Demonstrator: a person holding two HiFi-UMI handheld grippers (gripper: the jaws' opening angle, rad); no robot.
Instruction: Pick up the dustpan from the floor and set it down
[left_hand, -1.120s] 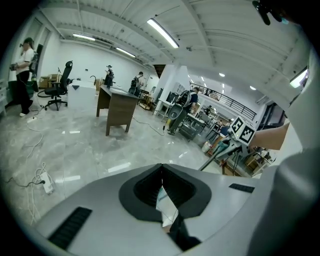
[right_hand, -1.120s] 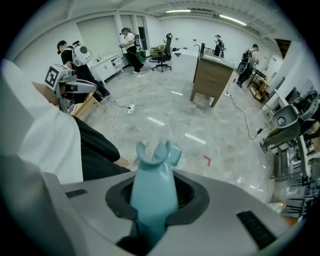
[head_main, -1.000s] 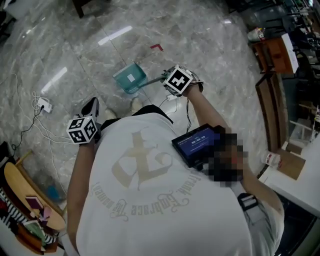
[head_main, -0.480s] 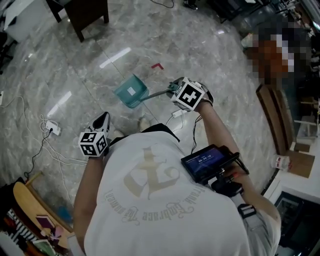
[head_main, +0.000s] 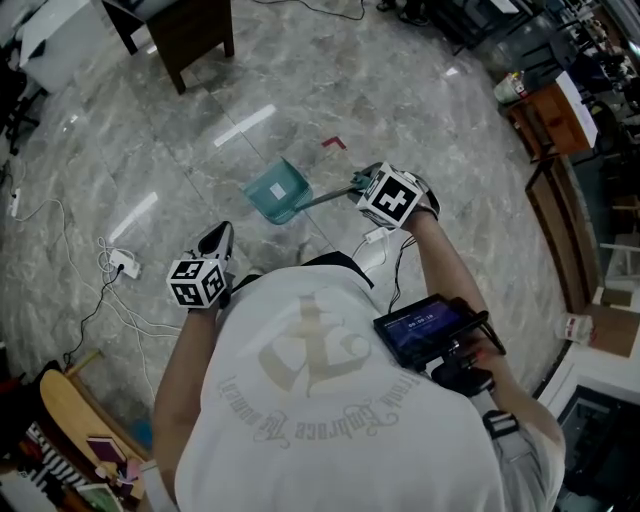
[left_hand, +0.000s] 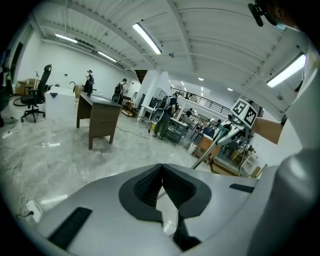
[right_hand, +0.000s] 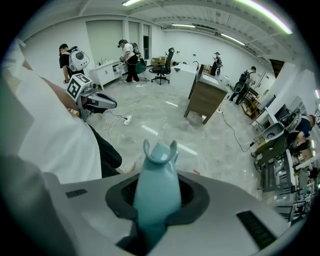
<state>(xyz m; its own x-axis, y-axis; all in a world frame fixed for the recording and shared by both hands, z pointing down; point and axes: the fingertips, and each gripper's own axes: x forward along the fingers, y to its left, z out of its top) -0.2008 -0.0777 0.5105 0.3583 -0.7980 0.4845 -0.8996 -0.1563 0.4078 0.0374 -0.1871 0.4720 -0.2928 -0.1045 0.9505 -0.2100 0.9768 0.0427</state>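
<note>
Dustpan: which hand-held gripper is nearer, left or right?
Right. The right hand-held gripper grips the dustpan by its handle. The left hand-held gripper is apart from it, shut and empty, lower left in the head view.

arched gothic lettering is curving under an emblem on the back of the white shirt (head_main: 330, 400), only "embrace" seeming legible, while the tablet screen (head_main: 425, 325) is showing figures too small to read, the dustpan (head_main: 268, 197) is bearing an unreadable white label (head_main: 279, 188), and the left marker cube (head_main: 197, 282) and right marker cube (head_main: 398, 197) are carrying letterless square codes.

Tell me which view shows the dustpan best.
The head view: it shows the whole dustpan, pan and handle. The right gripper view shows only its teal grip between the jaws; the left gripper view shows only its shaft.
</note>
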